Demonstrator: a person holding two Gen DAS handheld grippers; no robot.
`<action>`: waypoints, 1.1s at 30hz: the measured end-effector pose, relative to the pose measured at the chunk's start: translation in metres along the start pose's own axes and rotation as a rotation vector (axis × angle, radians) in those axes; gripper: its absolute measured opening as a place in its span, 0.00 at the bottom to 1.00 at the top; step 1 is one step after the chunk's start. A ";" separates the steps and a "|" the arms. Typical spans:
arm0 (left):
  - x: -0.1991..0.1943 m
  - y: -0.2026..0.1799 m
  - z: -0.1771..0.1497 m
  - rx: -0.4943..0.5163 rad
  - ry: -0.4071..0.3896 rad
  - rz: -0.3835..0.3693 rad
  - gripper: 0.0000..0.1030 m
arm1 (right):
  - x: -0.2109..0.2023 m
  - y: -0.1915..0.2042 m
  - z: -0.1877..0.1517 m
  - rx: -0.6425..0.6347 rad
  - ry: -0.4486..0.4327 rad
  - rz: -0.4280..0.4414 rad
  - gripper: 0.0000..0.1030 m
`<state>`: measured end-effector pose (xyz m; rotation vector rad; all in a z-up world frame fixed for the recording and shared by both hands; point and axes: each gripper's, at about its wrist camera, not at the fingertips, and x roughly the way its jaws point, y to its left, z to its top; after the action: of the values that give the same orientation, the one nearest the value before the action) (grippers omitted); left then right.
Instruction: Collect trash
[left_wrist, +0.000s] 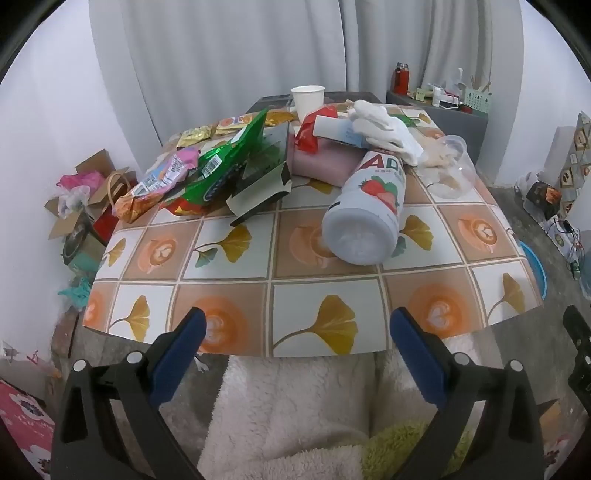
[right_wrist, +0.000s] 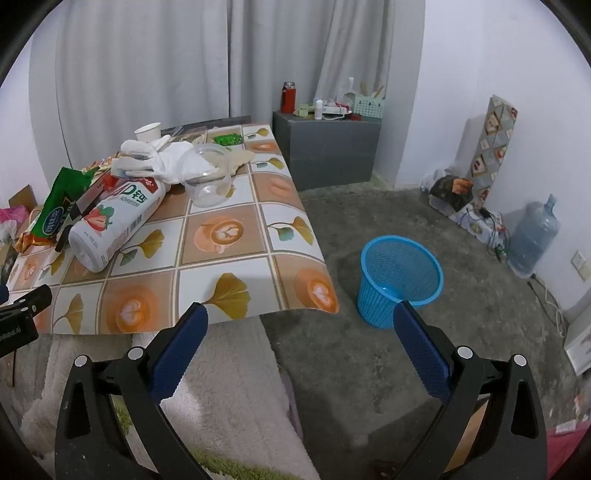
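Trash lies on a table with a patterned cloth. A white strawberry drink bottle lies on its side; it also shows in the right wrist view. Behind it are a green snack wrapper, a pink wrapper, a black-and-white carton, crumpled white tissue, a clear plastic cup and a paper cup. A blue mesh bin stands on the floor right of the table. My left gripper is open and empty at the table's near edge. My right gripper is open and empty.
Cardboard boxes and bags sit on the floor left of the table. A grey cabinet with a red flask stands at the back. A water jug and cables lie by the right wall. A white fleece lies below the grippers.
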<state>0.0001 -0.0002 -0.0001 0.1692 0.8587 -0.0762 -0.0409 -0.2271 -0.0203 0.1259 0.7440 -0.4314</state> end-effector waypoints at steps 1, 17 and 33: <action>0.000 0.000 0.000 -0.002 0.004 -0.003 0.94 | 0.000 0.000 0.000 0.001 -0.001 0.001 0.93; 0.000 0.000 0.000 -0.004 0.003 -0.006 0.94 | -0.001 -0.002 0.000 0.001 -0.001 0.001 0.93; 0.000 0.000 0.000 -0.004 0.002 -0.006 0.94 | -0.001 -0.001 0.002 -0.001 -0.002 0.001 0.93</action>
<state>0.0001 0.0002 0.0000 0.1626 0.8613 -0.0798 -0.0409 -0.2284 -0.0181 0.1252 0.7420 -0.4302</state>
